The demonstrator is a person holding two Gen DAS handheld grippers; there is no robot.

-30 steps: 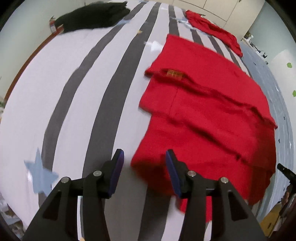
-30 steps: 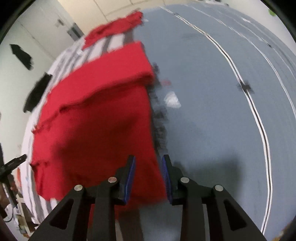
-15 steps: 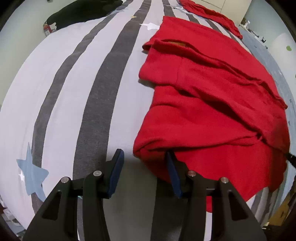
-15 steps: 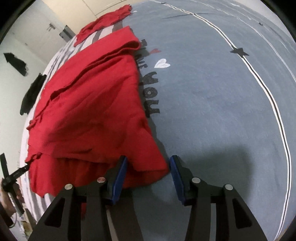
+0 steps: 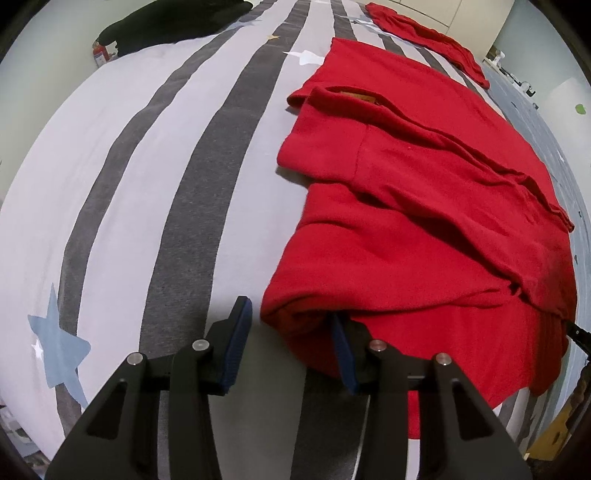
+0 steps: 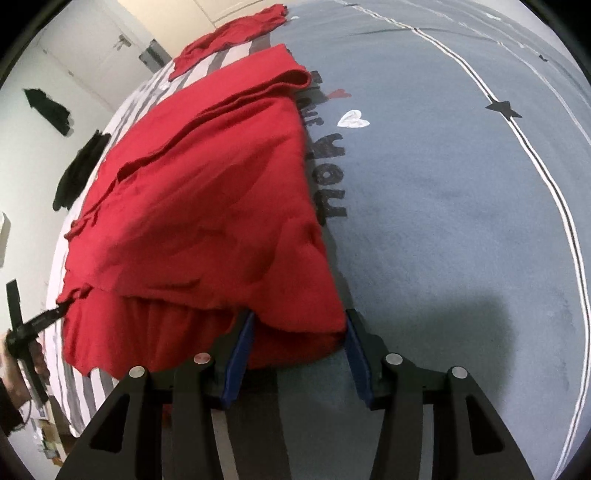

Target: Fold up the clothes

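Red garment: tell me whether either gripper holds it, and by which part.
Nothing is held. The left gripper and right gripper stand open around the near corners of the red garment, unclamped.

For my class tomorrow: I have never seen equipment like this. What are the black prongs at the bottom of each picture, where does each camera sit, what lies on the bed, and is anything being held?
There is no robot here. A person carries two hand-held grippers, each with a fisheye camera looking forward along its two fingers, which are the black prongs. One picture comes from the left gripper, the other from the right gripper.

On the bed lies a partly folded red garment, spanning a striped sheet and a grey blanket. A second red garment and a dark garment lie farther off.

Nothing is gripped. Both pairs of jaws are open, each around a near corner of the red garment.
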